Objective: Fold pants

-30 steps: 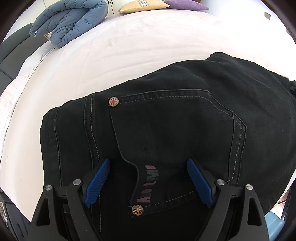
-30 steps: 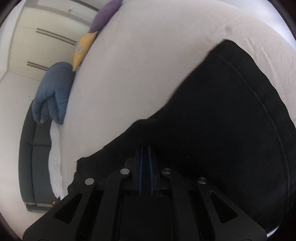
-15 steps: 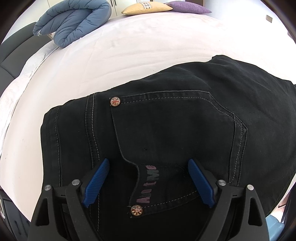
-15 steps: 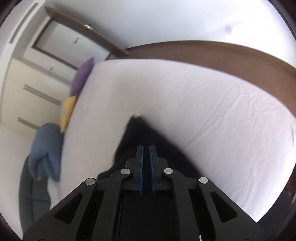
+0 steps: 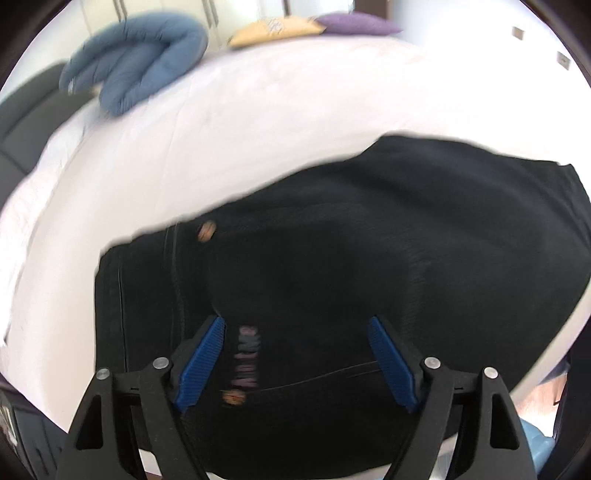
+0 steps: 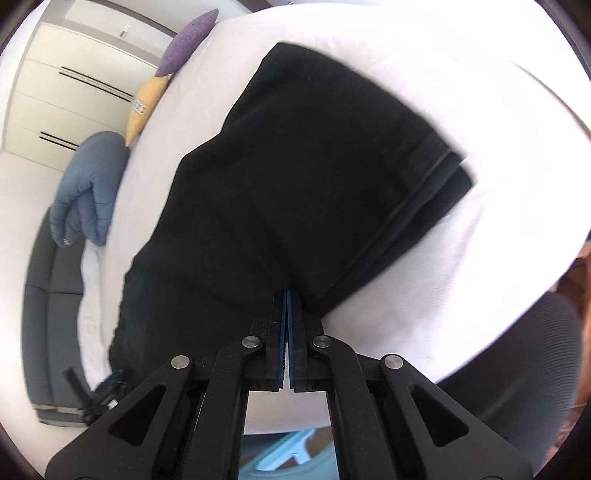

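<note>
Black pants (image 5: 369, 240) lie folded on the white bed (image 5: 258, 122), back pocket with two rivets and a pink label facing up. My left gripper (image 5: 295, 321) hovers over that pocket with its blue pads wide apart. Its jaws are closing, and no cloth is pinched between them. In the right wrist view the pants (image 6: 314, 166) stretch away with the hems at the far right. My right gripper (image 6: 287, 295) is shut, pads pressed together, with its tips at the near edge of the pants. I see no cloth between them.
A blue quilted bundle (image 5: 136, 55), a yellow cushion (image 5: 273, 27) and a purple cushion (image 5: 354, 24) lie along the bed's far side. A dark sofa (image 6: 48, 314) stands beside the bed, with white wardrobes (image 6: 74, 85) behind. A light blue stool (image 6: 284, 458) stands below the bed's near edge.
The left gripper has pulled up and back, so the pants look smaller and blurred, and its pads stand slightly closer. The right view has swung from the bare sheet and headboard back over the pants.
</note>
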Action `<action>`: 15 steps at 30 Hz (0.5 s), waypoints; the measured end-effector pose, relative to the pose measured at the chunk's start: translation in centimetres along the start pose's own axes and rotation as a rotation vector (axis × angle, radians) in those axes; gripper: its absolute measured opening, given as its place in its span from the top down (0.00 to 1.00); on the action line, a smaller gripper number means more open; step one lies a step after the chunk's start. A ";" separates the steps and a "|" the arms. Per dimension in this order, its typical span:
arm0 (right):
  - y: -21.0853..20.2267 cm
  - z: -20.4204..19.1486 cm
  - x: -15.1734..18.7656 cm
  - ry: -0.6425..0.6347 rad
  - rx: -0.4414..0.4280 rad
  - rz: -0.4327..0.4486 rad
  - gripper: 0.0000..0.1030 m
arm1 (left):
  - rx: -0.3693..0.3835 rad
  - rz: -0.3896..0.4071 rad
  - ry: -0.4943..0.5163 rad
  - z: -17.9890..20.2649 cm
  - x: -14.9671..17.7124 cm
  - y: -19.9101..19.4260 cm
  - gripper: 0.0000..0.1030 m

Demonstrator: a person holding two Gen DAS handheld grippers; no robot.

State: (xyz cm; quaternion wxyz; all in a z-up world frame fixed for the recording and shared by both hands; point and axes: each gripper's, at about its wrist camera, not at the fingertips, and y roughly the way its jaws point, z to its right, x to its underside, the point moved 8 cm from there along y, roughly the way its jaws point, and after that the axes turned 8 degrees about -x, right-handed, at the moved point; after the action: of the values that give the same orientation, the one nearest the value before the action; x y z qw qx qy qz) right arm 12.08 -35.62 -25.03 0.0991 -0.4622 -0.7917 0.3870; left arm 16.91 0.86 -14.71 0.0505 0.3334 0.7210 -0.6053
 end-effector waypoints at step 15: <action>11.4 -14.2 10.5 -0.092 -0.207 -0.356 0.94 | 0.243 -0.034 0.079 13.8 0.9 -0.2 0.20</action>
State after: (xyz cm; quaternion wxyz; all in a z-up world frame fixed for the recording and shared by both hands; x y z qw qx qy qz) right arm 21.02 -16.62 -25.52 0.0816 -0.3044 -0.9001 0.3009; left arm 11.49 -11.27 -18.58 -0.0288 0.3484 0.6493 -0.6754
